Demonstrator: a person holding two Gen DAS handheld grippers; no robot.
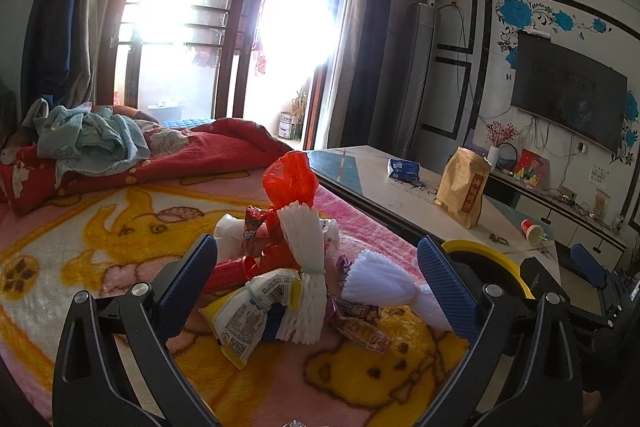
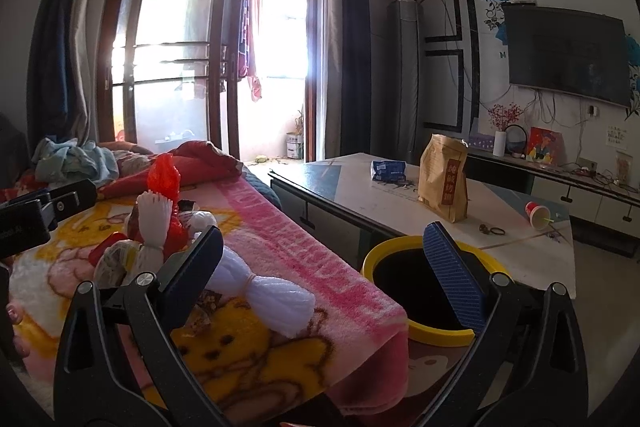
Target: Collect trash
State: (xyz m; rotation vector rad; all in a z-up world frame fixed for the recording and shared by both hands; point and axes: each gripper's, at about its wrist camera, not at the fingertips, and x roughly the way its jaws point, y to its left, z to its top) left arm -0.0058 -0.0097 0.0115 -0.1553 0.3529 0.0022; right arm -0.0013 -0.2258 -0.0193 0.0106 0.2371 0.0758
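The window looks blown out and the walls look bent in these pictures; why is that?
In the left wrist view, sunlight through the balcony door washes the glass to white, with haze over the frame. In the right wrist view the glare is milder and the hanging laundry shows. Both are fisheye views, so edges curve and the corners go black.

My left gripper hung spread above the trash pile on the blanket, the heap lying between its fingers. To my right stood the bin, just beside the blanket's edge and before the table. On that table sat a paper bag, a packet behind it to the left, and a tipped cup to the right. My right gripper hovered spread between pile and bin.
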